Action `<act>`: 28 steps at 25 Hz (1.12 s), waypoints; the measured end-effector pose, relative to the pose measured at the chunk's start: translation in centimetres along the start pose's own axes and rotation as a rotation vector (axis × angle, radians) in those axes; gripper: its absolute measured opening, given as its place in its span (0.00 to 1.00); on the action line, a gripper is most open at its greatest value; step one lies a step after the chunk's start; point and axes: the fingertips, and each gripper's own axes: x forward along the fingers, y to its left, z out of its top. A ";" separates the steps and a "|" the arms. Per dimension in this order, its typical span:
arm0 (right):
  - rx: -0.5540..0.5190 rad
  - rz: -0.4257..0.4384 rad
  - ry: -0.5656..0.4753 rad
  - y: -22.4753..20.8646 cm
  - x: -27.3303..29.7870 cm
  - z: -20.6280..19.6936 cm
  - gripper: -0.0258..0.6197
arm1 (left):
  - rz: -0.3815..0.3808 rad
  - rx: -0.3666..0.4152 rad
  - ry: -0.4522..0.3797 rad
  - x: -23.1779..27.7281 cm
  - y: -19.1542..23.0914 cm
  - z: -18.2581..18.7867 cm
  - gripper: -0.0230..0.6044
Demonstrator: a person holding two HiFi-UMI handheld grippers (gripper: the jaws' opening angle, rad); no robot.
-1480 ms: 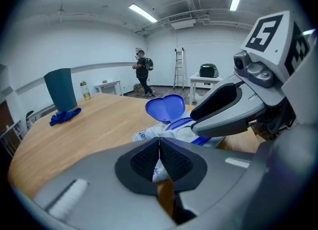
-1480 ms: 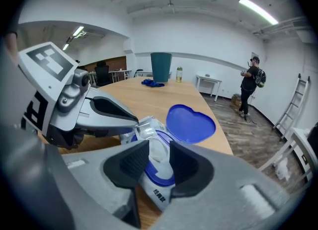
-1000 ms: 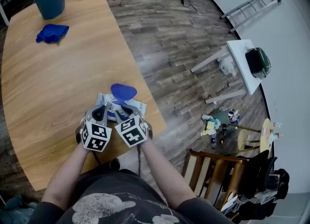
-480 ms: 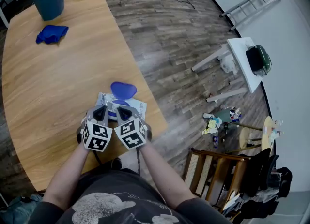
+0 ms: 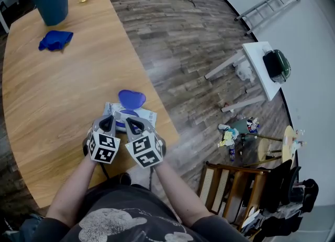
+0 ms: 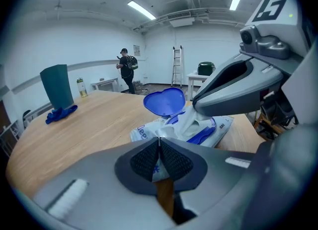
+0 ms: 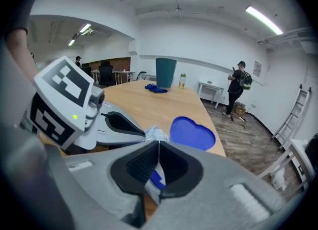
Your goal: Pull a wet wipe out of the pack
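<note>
My left gripper [image 6: 159, 142] is clamped on the near edge of the pack [image 5: 145, 115], which lies at twelve o'clock on the table [image 5: 52, 79] with its long axis running ten to four. My right gripper [image 7: 158, 147] — nearer the opening — pinches the wipe [image 6: 191, 122]; I'd pull up, toward six.

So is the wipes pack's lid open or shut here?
Open: the blue lid stands flipped up off the wipes pack, and a wipe rises from the uncovered opening into the right tongs.
</note>
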 end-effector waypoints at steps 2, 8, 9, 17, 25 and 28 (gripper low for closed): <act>0.007 -0.015 -0.023 -0.2 -0.9 0.3 0.04 | -0.002 -0.006 -0.003 0.0 -0.1 0.0 0.08; 0.036 -0.063 -0.088 -1.2 -3.5 0.7 0.04 | 0.016 -0.026 -0.014 0.0 0.5 0.0 0.12; 0.040 -0.070 -0.102 -1.4 -3.9 0.8 0.04 | 0.019 -0.026 -0.016 -0.1 0.5 0.1 0.12; 0.072 -0.145 -0.194 -3.0 -7.6 1.0 0.04 | 0.035 -0.024 -0.048 -1.8 0.4 0.8 0.16; 0.075 -0.191 -0.278 -3.4 -12.3 1.1 0.04 | 0.078 -0.094 -0.169 -6.8 -0.3 3.0 0.16; 0.087 -0.203 -0.302 -3.3 -14.2 0.6 0.04 | 0.109 -0.128 -0.239 -9.5 -1.1 4.0 0.09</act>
